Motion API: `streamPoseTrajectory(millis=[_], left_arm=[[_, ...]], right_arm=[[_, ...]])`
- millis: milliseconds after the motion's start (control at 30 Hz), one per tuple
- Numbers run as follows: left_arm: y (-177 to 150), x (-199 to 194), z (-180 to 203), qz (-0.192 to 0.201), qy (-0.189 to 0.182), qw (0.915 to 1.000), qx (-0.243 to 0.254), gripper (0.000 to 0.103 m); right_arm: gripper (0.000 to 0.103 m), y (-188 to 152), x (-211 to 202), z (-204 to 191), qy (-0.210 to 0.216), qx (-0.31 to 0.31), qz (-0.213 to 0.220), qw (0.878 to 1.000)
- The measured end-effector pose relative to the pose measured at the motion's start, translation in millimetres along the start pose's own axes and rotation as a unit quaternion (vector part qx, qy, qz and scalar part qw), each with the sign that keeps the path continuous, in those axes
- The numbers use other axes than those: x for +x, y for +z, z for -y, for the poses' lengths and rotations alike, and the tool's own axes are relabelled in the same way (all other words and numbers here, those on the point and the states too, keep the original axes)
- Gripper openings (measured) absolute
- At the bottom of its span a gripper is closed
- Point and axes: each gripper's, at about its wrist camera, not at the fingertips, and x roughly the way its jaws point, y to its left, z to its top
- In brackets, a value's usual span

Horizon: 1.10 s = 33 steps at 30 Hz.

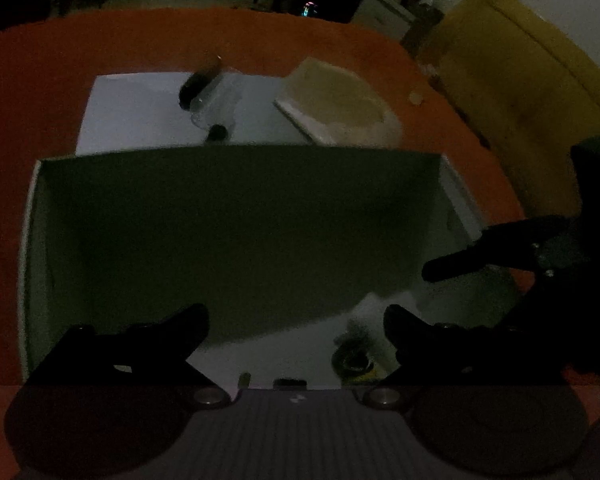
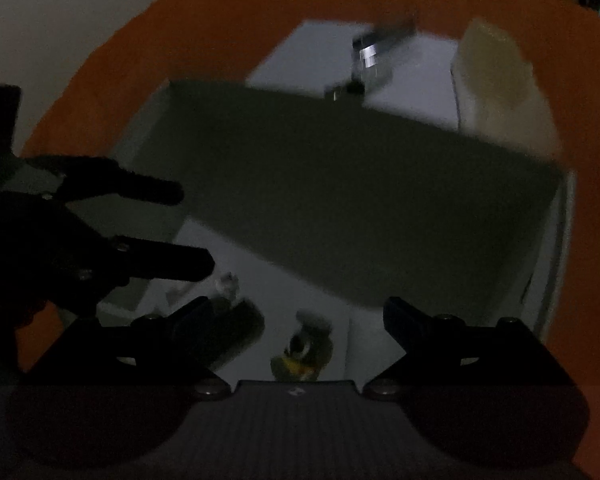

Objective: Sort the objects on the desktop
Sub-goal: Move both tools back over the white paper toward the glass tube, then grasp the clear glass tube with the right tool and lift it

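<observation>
Readable text: none in either view; both are dark and blurred.
Gripper body (image 1: 296,399): one small pale mark on the ribbed top face; not legible as a letter or logo.
Gripper body, right view (image 2: 296,391): the same kind of small pale mark; not legible.
Box (image 1: 236,220): plain dark inner wall; no print visible.
Small round object (image 2: 300,354): yellow patch on it; whether it carries lettering cannot be told.
Clear item (image 2: 370,54): bright reflection only; no label can be read.
Distant lit spot (image 1: 309,9): coloured glow; no characters can be made out.
</observation>
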Motion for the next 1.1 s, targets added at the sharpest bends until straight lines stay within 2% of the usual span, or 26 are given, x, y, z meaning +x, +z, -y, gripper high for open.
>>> streamPoseTrajectory(millis=[67,233,533,867,1000,1100], left_arm=[[9,-6,-2,0.006,0.006,1.0000,-0.004,0.097],[36,-25,3,0.025,0.048,0.9982,0.024,0.099],[93,-35,-5,0.030,0.072,0.9957,0.052,0.101],[150,2,-41,-0.012,0.083,0.9959,0.034,0.101],[166,27,-44,-0.012,0.095,0.9928,0.072,0.100],[173,47,-42,-0.011,0.100,0.9892,0.107,0.095]], right_arm=[[0.095,8,-10,1,-0.003,0.001,0.013,1.000],[0.095,30,-32,11,-0.014,0.020,0.033,0.999],[0.095,80,-71,43,-0.052,0.049,0.062,0.996],[0.094,139,-66,84,-0.047,0.103,0.046,0.993],[0.093,168,-56,96,-0.046,0.119,0.036,0.991],[0.092,198,-44,100,-0.052,0.119,0.033,0.991]])
